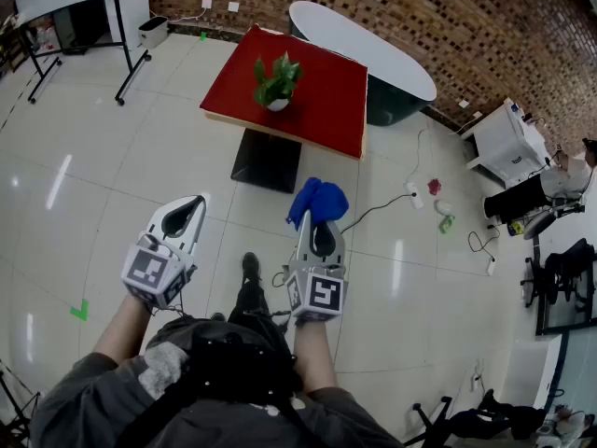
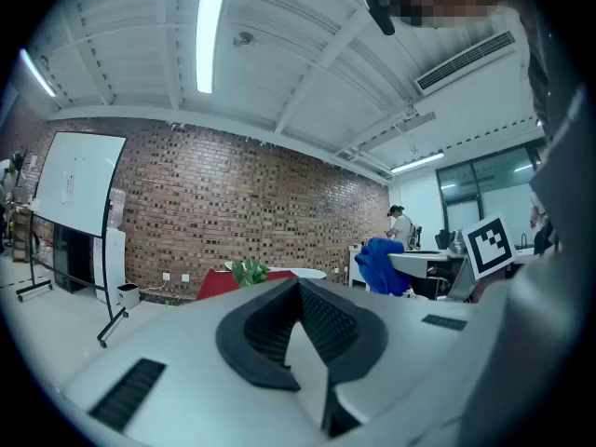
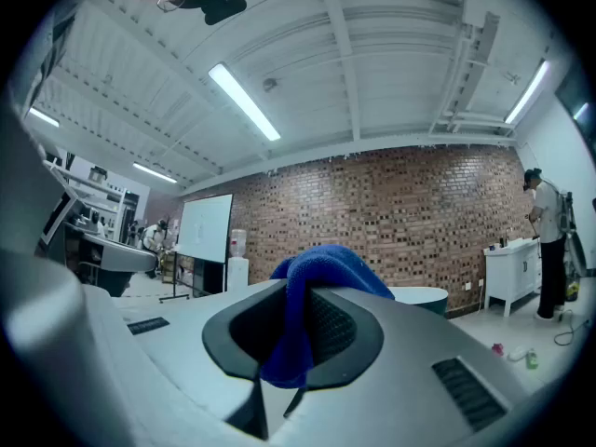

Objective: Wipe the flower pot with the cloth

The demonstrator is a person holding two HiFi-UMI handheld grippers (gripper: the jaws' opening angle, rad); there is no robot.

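Head view: the flower pot point(image 1: 277, 105) stands on the red table point(image 1: 322, 101), well ahead of both tools. The left gripper point(image 1: 193, 204) and right gripper point(image 1: 318, 224) are held side by side over the floor point(image 1: 112, 157), with a blue cloth point(image 1: 318, 201) bunched at the right one's tip.

Left gripper view: its jaws are pressed together with nothing between them (the pot's leaves point(image 2: 250, 270) show beyond).

Right gripper view: the jaws clamp the cloth, which drapes over them.
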